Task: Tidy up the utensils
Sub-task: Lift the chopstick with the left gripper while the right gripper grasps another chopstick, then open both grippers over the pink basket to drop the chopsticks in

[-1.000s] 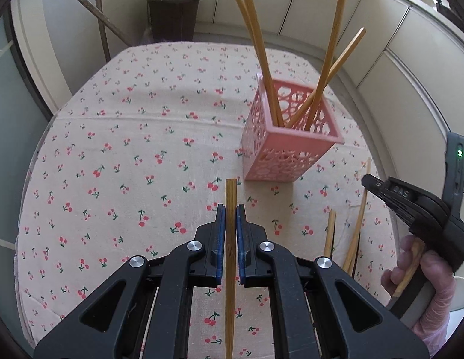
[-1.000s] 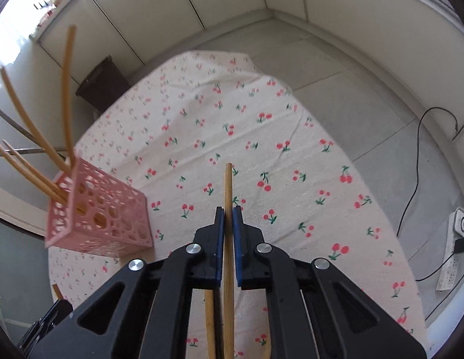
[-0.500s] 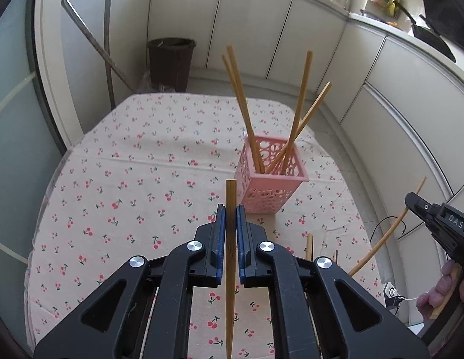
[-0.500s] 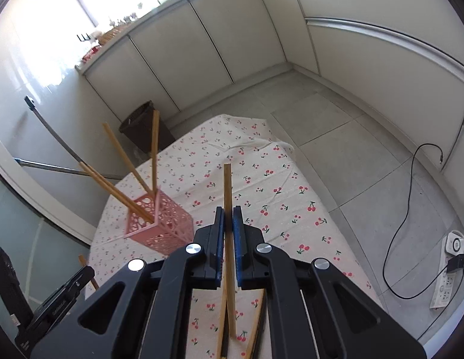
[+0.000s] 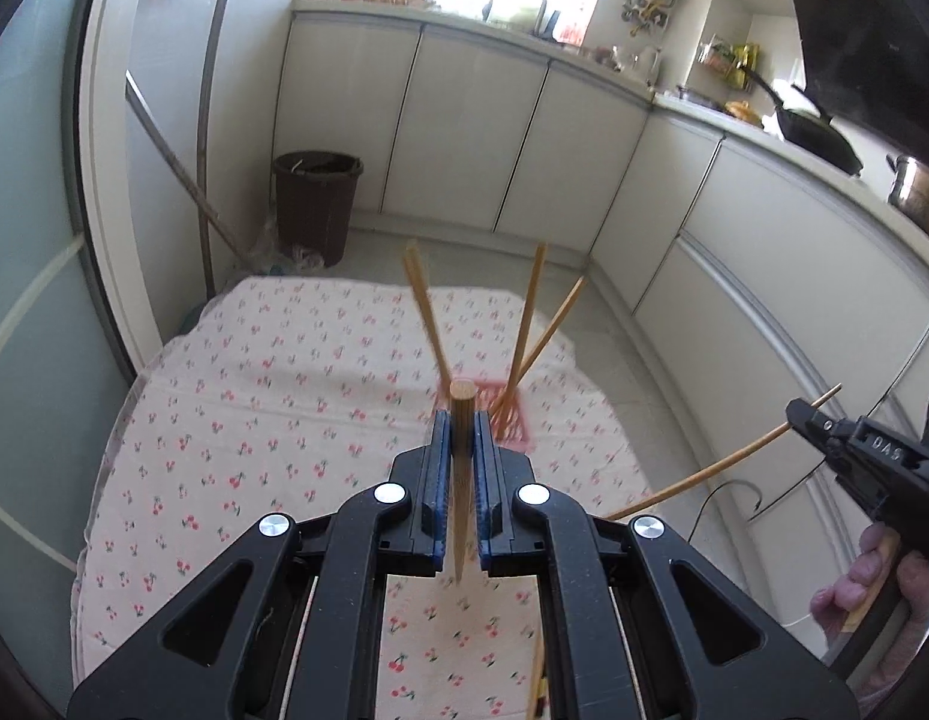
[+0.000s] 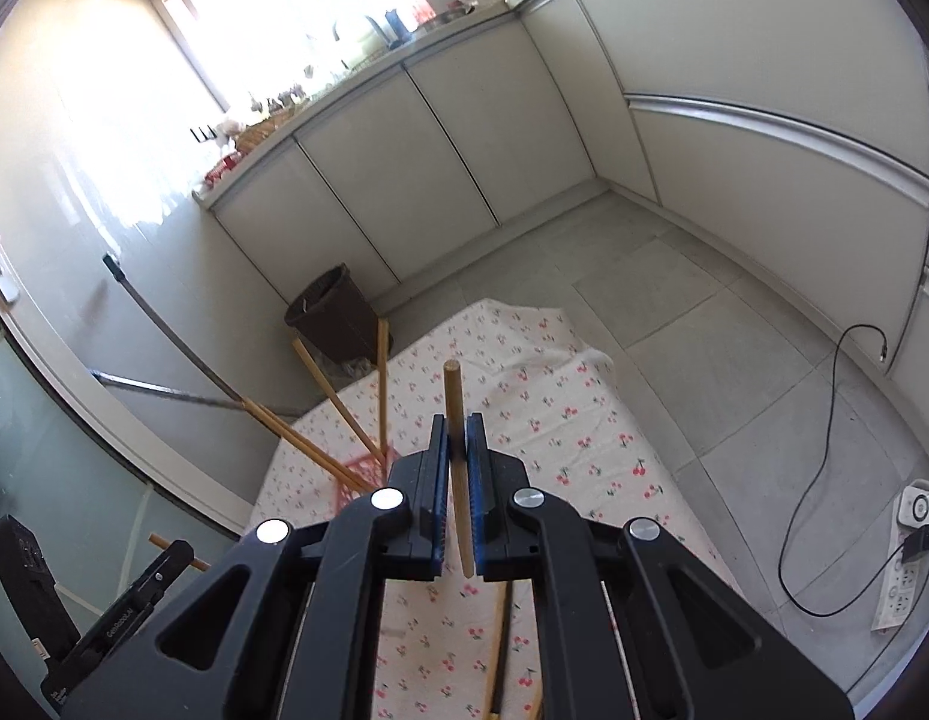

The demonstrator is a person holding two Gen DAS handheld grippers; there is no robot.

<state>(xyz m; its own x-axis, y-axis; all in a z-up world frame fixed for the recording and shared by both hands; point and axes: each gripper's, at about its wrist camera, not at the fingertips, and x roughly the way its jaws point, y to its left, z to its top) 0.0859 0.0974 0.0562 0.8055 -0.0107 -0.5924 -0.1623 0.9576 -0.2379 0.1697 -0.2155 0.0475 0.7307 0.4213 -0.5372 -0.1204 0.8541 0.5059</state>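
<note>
Above cherry-print cloth: each claw clamps 1 round bamboo chopstick

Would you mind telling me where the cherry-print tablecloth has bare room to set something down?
The tablecloth is bare across its whole left half, from the pink basket to the glass door side, and also behind the basket toward the brown bin. It is crowded at the near right edge, where loose chopsticks lie.
</note>
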